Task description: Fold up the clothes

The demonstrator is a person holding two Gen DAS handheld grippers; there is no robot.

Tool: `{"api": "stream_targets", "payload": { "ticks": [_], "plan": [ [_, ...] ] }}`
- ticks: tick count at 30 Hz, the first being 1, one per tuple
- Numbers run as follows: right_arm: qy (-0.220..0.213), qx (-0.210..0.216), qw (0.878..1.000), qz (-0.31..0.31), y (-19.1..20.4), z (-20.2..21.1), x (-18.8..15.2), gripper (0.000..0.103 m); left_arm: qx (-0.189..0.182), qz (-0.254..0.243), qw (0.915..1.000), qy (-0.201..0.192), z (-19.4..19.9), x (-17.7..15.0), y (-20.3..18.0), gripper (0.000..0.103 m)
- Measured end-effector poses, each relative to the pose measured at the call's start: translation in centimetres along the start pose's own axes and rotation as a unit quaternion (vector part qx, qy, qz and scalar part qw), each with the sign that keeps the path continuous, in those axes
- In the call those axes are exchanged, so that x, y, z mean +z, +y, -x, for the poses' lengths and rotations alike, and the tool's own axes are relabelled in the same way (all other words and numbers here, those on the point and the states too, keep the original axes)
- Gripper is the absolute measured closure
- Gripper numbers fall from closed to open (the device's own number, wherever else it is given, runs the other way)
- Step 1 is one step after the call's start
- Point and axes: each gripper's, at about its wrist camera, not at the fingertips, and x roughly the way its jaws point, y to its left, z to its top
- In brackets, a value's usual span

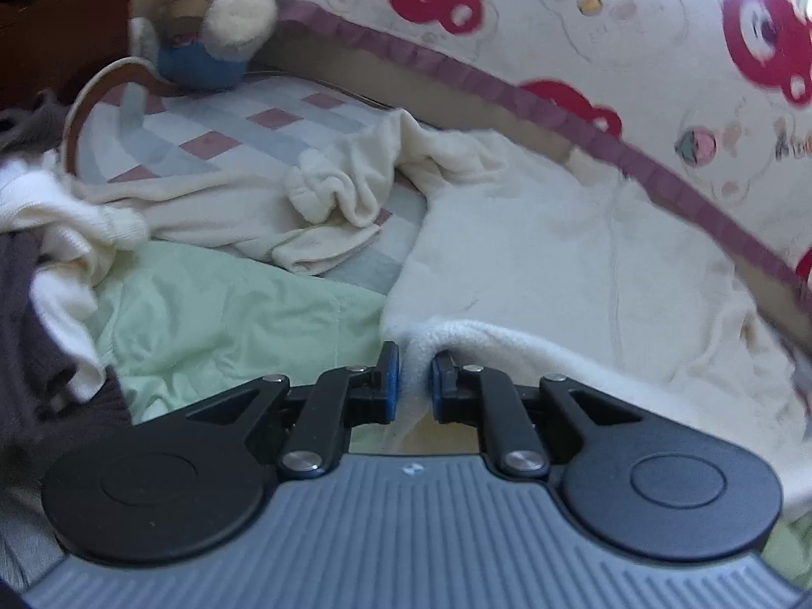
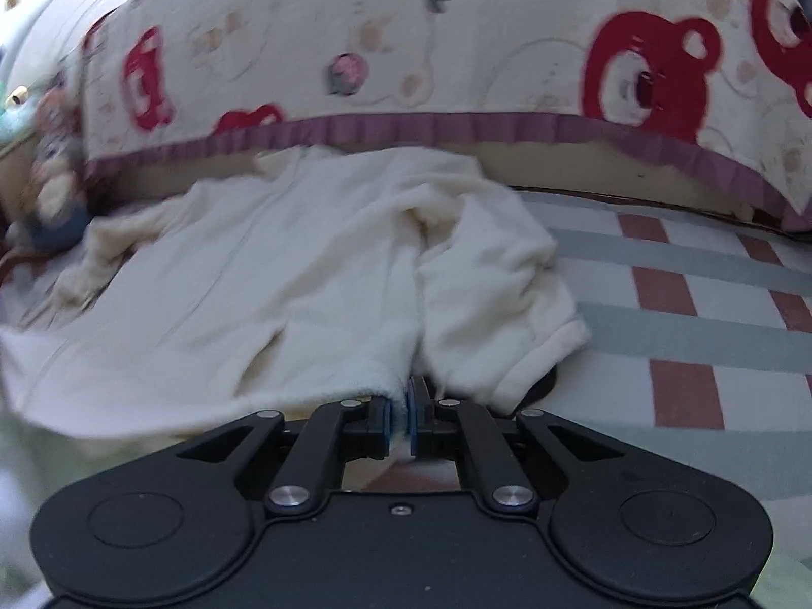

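Observation:
A cream fleece garment [image 1: 558, 254] lies spread on the bed, its near hem lifted. My left gripper [image 1: 415, 373] is shut on that hem, with thick white fleece pinched between the blue pads. In the right wrist view the same cream garment [image 2: 304, 279] stretches away toward the bedspread, a short sleeve or leg [image 2: 512, 319] bunched at the right. My right gripper [image 2: 401, 408] is shut on its near edge at a seam. A second cream garment [image 1: 284, 198] lies crumpled to the left.
A checked sheet [image 2: 710, 304] in red, grey and white covers the bed. A bear-print bedspread with a purple frill [image 2: 457, 51] rises behind. A plush toy [image 1: 218, 15] sits at the far left corner. A pale green cloth [image 1: 228, 304] and dark clothes [image 1: 30, 355] lie at left.

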Motion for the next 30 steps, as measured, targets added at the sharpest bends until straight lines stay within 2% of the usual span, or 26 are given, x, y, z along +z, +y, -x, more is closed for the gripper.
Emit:
{"api": "stream_targets", "payload": {
  "ticks": [3, 5, 7, 10, 14, 16, 21, 22, 23, 24, 25, 26, 28, 30],
  "plan": [
    [0.011, 0.0, 0.998, -0.059, -1.3, -2.5, 1.5, 0.096, 0.019, -0.026, 0.9994, -0.007, -1.6, 0.7, -0.5, 0.077],
    [0.023, 0.006, 0.996, -0.091, -1.5, -4.0, 2.2, 0.096, 0.035, -0.025, 0.9991, -0.007, -2.9, 1.3, -0.3, 0.065],
    [0.034, 0.001, 0.995, -0.095, -1.1, -5.2, 2.2, 0.094, 0.041, -0.012, 0.999, 0.009, -4.2, 1.5, 0.1, 0.059],
    [0.046, -0.001, 0.994, -0.099, -0.7, -6.2, 1.8, 0.091, 0.035, 0.012, 0.9981, 0.05, -5.5, 1.1, 0.9, 0.059],
    [0.055, 0.003, 0.993, -0.103, -1.0, -6.9, 1.0, 0.088, 0.014, 0.012, 0.9945, 0.103, -5.4, -1.6, 0.9, 0.054],
    [0.056, 0.008, 0.993, -0.106, -1.3, -7.0, 0.8, 0.087, 0.011, 0.008, 0.9937, 0.111, -5.1, -2.9, 1.0, 0.051],
    [0.059, 0.021, 0.991, -0.115, -2.2, -7.2, 0.4, 0.084, 0.011, 0.0, 0.9948, 0.101, -5.0, -4.3, 1.2, 0.051],
    [0.057, 0.024, 0.991, -0.116, -2.2, -7.2, 0.3, 0.084, 0.012, -0.01, 0.9952, 0.096, -5.1, -4.4, 1.0, 0.053],
    [0.054, 0.029, 0.991, -0.117, -2.2, -7.2, 0.1, 0.085, 0.014, -0.025, 0.9954, 0.091, -5.3, -4.4, 0.6, 0.062],
    [0.05, 0.034, 0.991, -0.119, -2.2, -7.2, -0.1, 0.088, 0.014, -0.032, 0.9956, 0.086, -5.4, -4.2, 0.5, 0.072],
    [0.044, 0.042, 0.991, -0.116, -2.1, -6.9, -0.1, 0.097, 0.018, -0.031, 0.9961, 0.081, -5.4, -3.9, 0.6, 0.087],
    [0.035, 0.054, 0.992, -0.111, -1.9, -6.4, 0.1, 0.097, 0.022, -0.03, 0.9968, 0.071, -5.2, -3.4, 0.7, 0.098],
    [0.012, 0.087, 0.992, -0.086, -1.5, -4.2, 1.3, 0.097, 0.037, -0.032, 0.9983, 0.032, -3.7, -1.7, 0.9, 0.099],
    [-0.012, 0.111, 0.992, -0.052, -0.8, -0.9, 3.1, 0.098, 0.035, -0.029, 0.9989, -0.014, -1.6, 0.0, 1.0, 0.099]
  ]
}}
